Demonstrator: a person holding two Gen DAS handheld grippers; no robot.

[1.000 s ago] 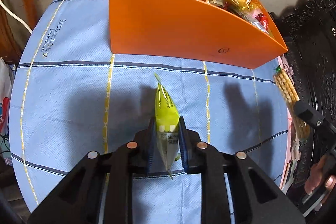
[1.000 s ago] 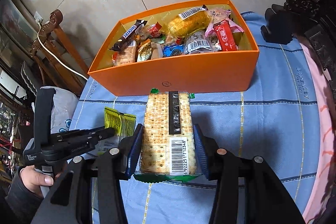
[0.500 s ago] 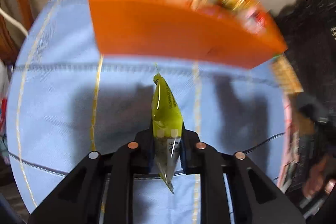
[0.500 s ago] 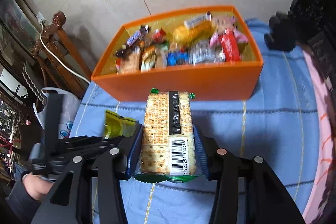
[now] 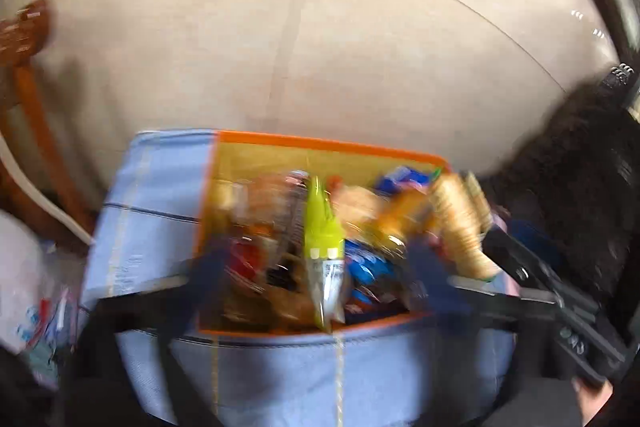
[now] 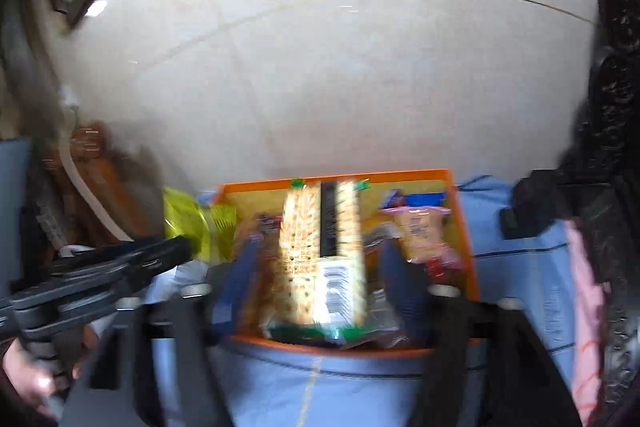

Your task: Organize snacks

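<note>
Both fingers spread wide; yellow-green packet (image 5: 322,235) and cracker pack (image 6: 320,255) over orange box (image 6: 460,223)

A blue cloth (image 5: 280,379) with thin stripes covers the table. The floor (image 5: 320,47) is pale tile. A brown wooden chair (image 5: 28,75) stands at the left.

Motion blur smears snacks (image 5: 360,227) inside orange box (image 5: 320,141); labels unreadable.

Blurred left tongs (image 5: 320,267) spread wide around a yellow-green packet (image 5: 322,233) over the orange snack box (image 5: 320,143).
</note>
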